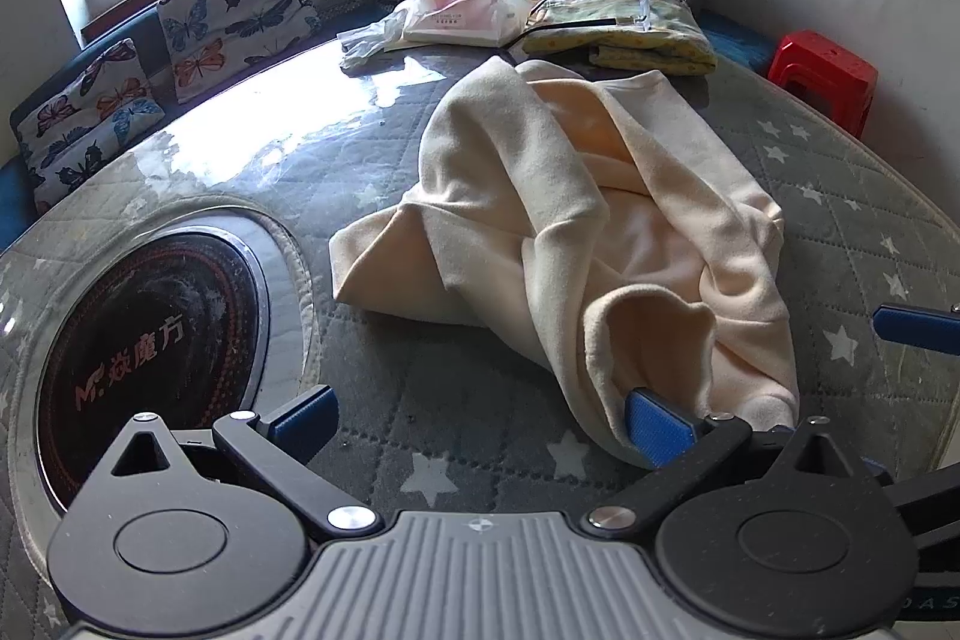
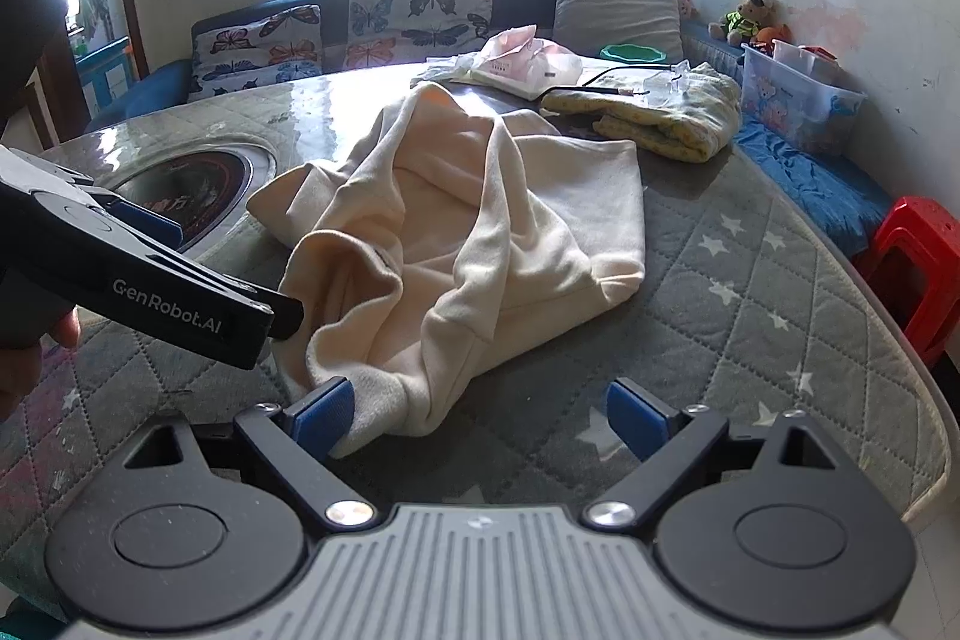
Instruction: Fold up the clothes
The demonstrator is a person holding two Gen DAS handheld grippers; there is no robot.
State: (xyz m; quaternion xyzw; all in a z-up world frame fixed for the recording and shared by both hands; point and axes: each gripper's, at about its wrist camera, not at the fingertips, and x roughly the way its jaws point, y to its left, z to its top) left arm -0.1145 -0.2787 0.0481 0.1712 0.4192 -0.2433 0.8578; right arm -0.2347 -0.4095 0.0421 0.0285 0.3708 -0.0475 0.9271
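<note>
A cream fleece garment [image 1: 576, 220] lies crumpled on the round quilted table [image 1: 420, 388]; it also shows in the right wrist view [image 2: 468, 220]. My left gripper [image 1: 480, 424] is open, its right blue pad [image 1: 657, 427] touching the garment's near edge. It also shows from the side in the right wrist view [image 2: 180, 292], at the garment's left edge. My right gripper [image 2: 480, 415] is open, its left pad [image 2: 321, 415] against the garment's near hem and its right pad [image 2: 636, 415] over bare table.
A folded yellow garment [image 1: 630, 28] and a pink packet [image 1: 462, 10] lie at the far side of the table. A round cooktop [image 1: 150, 340] is set in the table at left. A red stool [image 2: 918, 268] stands at right, and a cushioned bench [image 2: 360, 22] behind.
</note>
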